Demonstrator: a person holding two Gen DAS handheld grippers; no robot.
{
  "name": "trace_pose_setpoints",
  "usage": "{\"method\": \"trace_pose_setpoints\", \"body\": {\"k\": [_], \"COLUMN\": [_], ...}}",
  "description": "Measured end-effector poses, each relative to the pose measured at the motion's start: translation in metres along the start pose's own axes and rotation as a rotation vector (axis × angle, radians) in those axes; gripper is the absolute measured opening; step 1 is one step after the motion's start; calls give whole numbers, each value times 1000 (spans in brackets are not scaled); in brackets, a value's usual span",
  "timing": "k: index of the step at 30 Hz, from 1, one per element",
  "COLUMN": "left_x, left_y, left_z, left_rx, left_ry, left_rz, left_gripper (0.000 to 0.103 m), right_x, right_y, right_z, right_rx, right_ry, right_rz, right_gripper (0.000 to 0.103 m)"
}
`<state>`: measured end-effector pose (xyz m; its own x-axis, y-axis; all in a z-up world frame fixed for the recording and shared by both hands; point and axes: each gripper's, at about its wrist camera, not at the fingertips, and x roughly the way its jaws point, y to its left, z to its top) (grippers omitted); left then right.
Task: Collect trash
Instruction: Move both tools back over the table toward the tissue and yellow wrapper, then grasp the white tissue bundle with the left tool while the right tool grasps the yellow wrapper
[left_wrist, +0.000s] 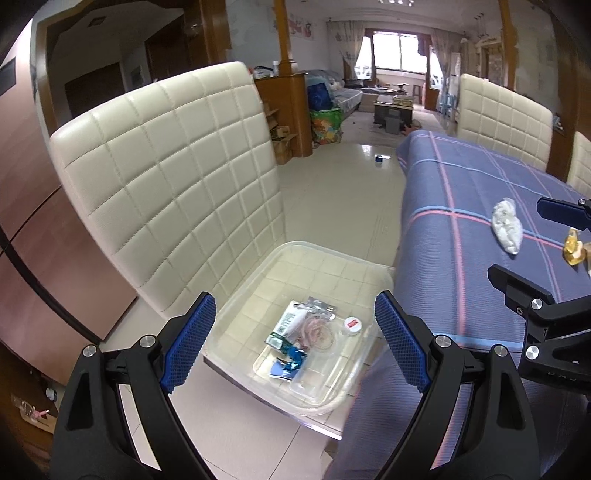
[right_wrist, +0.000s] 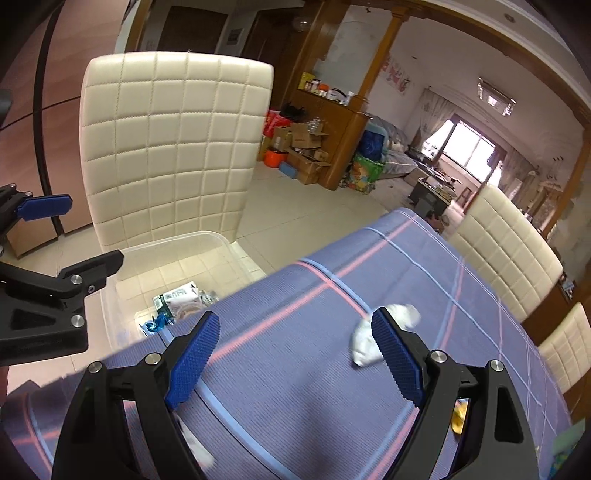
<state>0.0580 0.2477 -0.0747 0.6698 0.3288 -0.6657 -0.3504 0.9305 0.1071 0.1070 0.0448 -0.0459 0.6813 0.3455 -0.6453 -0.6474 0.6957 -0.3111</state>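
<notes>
Over the blue plaid table (right_wrist: 303, 369) and the cream quilted chair (left_wrist: 166, 173) beside it, both tongs hang spread wide with nothing between their pads. Biggest thing in play after the furniture is the clear plastic bin (left_wrist: 325, 258) sitting on the chair seat, already carrying wrappers, a blue foil scrap and a small white cap. The left gripper (left_wrist: 295, 343) hovers right above that bin, jaws parted and empty. The right gripper (right_wrist: 293, 354) is out over the tablecloth, also parted and empty.

Now the target: a crumpled white tissue (right_wrist: 399, 314) lies on the cloth, just beyond and partly behind the right gripper's right-hand pad, so it sits off to one side, not between the pads. In the left view the same tissue (left_wrist: 506, 225) rests on the table near a small yellow wrapper (left_wrist: 572, 247) at the frame edge.

Best play here, I'd say: slide the right gripper sideways until the wad is centred, come down low so the pads straddle it, and close gently without snagging the cloth. Soft paper should compress easily; a grip on its edge might let it slip
</notes>
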Motion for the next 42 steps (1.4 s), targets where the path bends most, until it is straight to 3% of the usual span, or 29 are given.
{"method": "trace_pose_setpoints", "body": {"k": [12, 19, 25, 37, 42], "left_x": [-11, -7, 11, 52, 71], "left_y": [-83, -130, -170, -216, -220], "left_z": [12, 27, 39, 59, 63], "left_rx": [164, 224, 277, 338, 334], "left_ry": [-12, 9, 37, 72, 97], "left_rz": [-87, -187, -234, -221, -209], "left_gripper": [88, 88, 88, 88, 88], "right_x": [-20, -12, 5, 41, 52], "right_y": [-83, -143, -184, -224, -220], "right_z": [-53, -82, -99, -112, -115], "right_rx": [184, 330, 441, 526, 501], "right_ry": [45, 100, 142, 199, 224], "right_rz": [-70, -105, -47, -19, -34], "right_gripper": [82, 82, 82, 81, 68]}}
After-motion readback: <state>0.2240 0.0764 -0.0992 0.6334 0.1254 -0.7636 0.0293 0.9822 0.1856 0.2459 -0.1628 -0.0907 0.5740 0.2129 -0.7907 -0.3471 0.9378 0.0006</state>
